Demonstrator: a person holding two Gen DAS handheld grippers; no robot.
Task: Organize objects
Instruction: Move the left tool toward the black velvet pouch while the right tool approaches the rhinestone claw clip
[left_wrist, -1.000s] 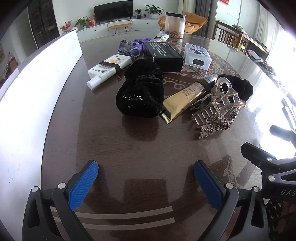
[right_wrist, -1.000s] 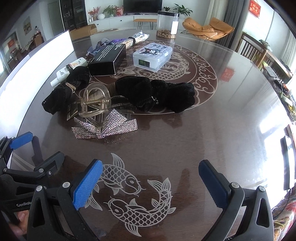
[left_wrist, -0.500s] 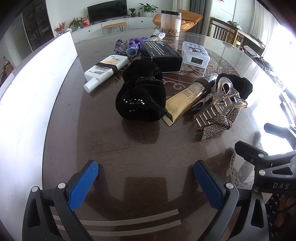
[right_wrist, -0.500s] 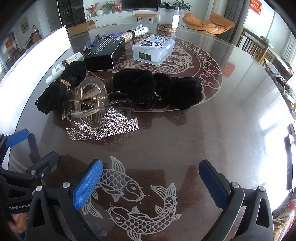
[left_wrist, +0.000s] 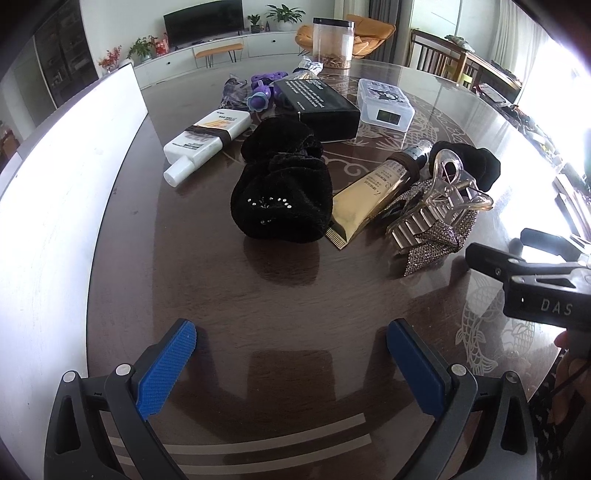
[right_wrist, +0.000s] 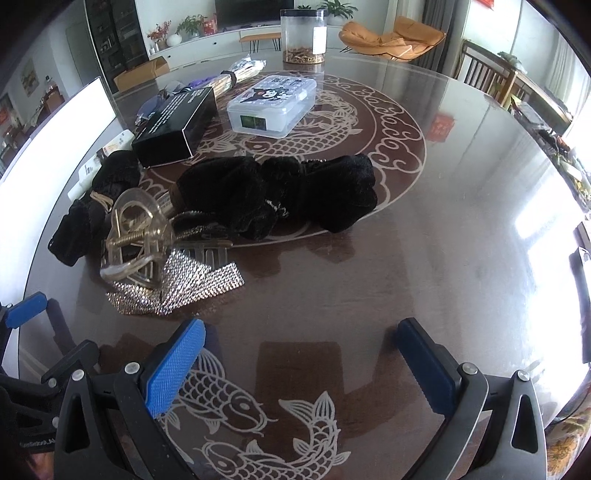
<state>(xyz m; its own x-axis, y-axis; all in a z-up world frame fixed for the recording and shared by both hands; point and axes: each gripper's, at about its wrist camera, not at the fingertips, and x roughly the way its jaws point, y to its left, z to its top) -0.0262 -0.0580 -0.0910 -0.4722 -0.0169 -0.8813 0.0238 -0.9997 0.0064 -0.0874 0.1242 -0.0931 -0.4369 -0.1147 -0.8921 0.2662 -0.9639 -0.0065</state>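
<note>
Both views have crept closer to the clutter; right hand-held gripper (right_wrist: 299, 360) and left hand-held gripper (left_wrist: 291, 360) spread empty over the table (right_wrist: 424, 251), clear hair claw (right_wrist: 136, 236) ahead-left of the right one, nearer it

A flat-screen television (left_wrist: 204, 17) stands on a low white cabinet (left_wrist: 236, 46) against the far wall. Potted plants (left_wrist: 285, 14) sit beside it. An orange lounge chair (right_wrist: 391, 37) stands nearby.

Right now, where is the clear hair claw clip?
In the left wrist view the clear hair claw clip sits right of centre, on the rhinestone bow, just right of the gold tube.
</note>
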